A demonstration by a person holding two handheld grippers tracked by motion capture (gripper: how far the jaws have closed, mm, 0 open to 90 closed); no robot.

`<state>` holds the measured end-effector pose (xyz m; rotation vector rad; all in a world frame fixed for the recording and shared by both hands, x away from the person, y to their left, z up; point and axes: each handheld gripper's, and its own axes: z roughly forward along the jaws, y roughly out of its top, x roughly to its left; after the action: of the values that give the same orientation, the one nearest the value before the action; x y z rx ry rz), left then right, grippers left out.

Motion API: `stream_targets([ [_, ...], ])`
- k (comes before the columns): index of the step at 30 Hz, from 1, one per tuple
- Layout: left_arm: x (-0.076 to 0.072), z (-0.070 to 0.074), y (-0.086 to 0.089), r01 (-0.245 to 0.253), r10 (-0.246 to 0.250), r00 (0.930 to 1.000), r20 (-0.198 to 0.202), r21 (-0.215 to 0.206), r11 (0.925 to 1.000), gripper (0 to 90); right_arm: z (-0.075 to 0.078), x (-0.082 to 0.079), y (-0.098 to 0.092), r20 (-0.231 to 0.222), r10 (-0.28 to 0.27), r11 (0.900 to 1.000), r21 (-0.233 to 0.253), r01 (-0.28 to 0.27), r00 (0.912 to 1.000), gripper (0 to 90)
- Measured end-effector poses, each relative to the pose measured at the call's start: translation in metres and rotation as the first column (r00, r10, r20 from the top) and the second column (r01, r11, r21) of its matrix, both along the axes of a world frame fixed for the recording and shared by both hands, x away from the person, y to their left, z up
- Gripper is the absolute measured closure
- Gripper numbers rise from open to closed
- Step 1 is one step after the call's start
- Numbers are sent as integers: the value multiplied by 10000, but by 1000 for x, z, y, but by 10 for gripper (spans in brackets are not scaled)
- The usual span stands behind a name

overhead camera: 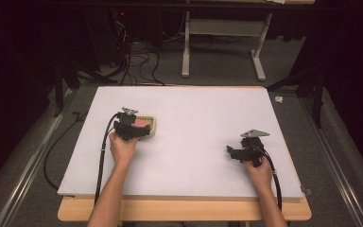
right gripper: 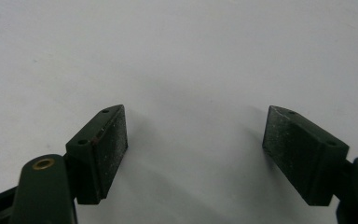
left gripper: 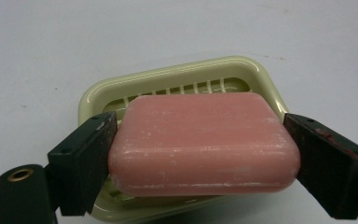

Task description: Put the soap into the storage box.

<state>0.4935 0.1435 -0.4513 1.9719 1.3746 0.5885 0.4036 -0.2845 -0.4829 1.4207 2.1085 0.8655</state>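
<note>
A pink bar of soap (left gripper: 204, 142) sits in a pale green slotted soap dish (left gripper: 177, 81). Both black jaws of my left gripper (left gripper: 200, 154) press against the bar's two ends. From above, the left gripper (overhead camera: 133, 128) covers most of the dish (overhead camera: 153, 126), and a corner of the soap (overhead camera: 142, 123) peeks out on the left part of the white table. My right gripper (overhead camera: 231, 152) rests low over bare table on the right side. Its jaws (right gripper: 196, 140) stand wide apart with nothing between them.
The white board (overhead camera: 189, 142) lies on a wooden tabletop (overhead camera: 184, 210). Cables (overhead camera: 101, 161) trail from both grippers toward the near edge. Beyond the far edge, a white table frame (overhead camera: 222, 42) and loose wires stand on the grey floor.
</note>
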Motion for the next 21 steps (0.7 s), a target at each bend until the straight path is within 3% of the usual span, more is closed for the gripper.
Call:
stream_targets([
  [4, 1, -1, 1, -32, 31, 9999, -139, -124, 9999, 131, 0, 0, 0, -14, -6, 10000, 0, 6, 10000, 225],
  [10, 3, -4, 2, -33, 35, 9995, -311, 63, 10000, 103, 0, 0, 0, -11, -2, 10000, 1, 2, 10000, 225],
  [21, -2, 2, 6, 19, -19, 10000, -44, -36, 10000, 68, 0, 0, 0, -22, -9, 10000, 11, 9, 10000, 225],
])
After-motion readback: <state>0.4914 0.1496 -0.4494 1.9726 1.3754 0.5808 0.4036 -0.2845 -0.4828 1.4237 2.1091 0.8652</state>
